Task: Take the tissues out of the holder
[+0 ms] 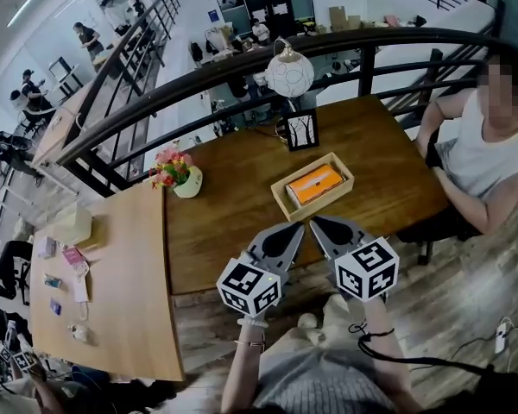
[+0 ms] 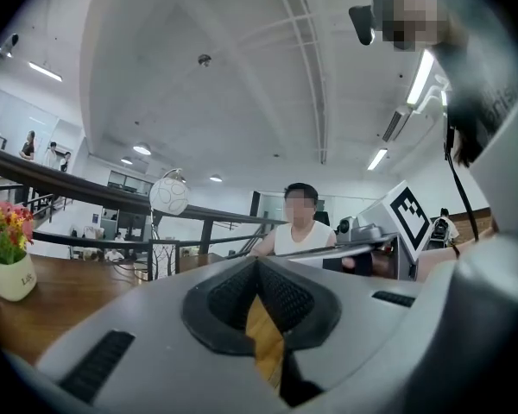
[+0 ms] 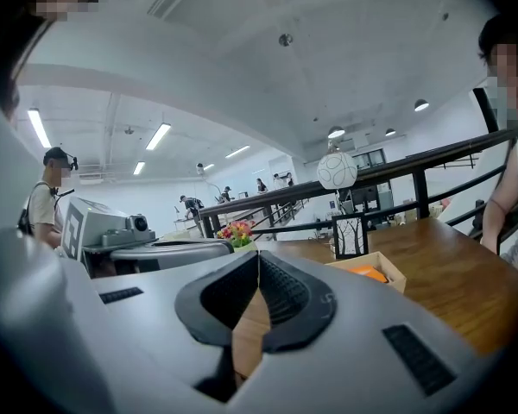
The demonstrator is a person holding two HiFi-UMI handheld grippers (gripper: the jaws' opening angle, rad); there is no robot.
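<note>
A shallow wooden holder point(image 1: 281, 197) lies on the dark wooden table, with an orange tissue pack point(image 1: 315, 184) flat inside it. Both grippers hover side by side at the table's near edge, short of the holder. The left gripper point(image 1: 297, 227) and the right gripper point(image 1: 314, 222) are shut, with nothing between their jaws. In the right gripper view the holder point(image 3: 387, 266) and the orange pack point(image 3: 369, 272) sit ahead to the right of the shut right gripper point(image 3: 257, 258). The left gripper view shows its own shut gripper point(image 2: 257, 262) and no holder.
A person point(image 1: 488, 149) sits at the table's right end. Behind the holder stand a picture frame point(image 1: 302, 132) and a white globe lamp point(image 1: 289, 74); a flower vase point(image 1: 183, 175) is at the left. A lighter table point(image 1: 112, 317) with small items adjoins on the left, and a black railing point(image 1: 242, 63) runs behind.
</note>
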